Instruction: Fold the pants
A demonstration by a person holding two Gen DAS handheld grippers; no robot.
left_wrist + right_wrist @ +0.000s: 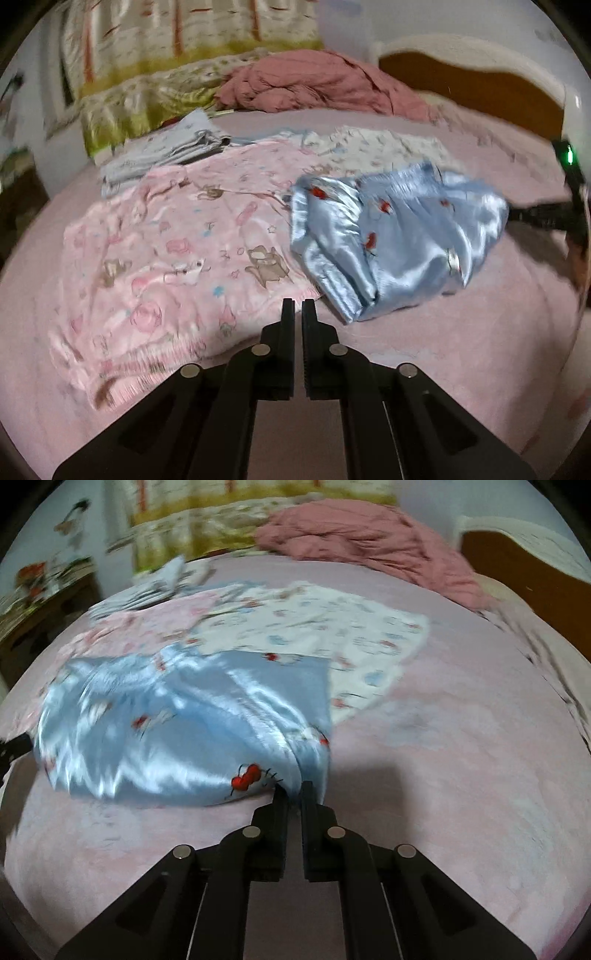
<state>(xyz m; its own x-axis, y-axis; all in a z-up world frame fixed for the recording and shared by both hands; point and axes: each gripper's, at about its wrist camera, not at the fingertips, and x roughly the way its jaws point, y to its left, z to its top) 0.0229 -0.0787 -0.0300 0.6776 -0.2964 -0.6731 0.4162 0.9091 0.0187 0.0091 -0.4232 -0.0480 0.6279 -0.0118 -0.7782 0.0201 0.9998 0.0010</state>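
Light blue satin pants with red bow prints lie bunched on the pink bed. In the right wrist view the pants spread to the left and their near edge gathers into my right gripper, which is shut on that cloth. My left gripper is shut with nothing between its fingers. It hovers over the sheet, just short of the pants' near left corner and at the edge of a pink printed garment. The right gripper's black body shows beyond the pants at the right of the left wrist view.
A white printed garment lies flat behind the pants, partly under them. A folded pale stack sits at the back left. A crumpled rose blanket and a wooden headboard lie beyond. Bare pink sheet stretches to the right.
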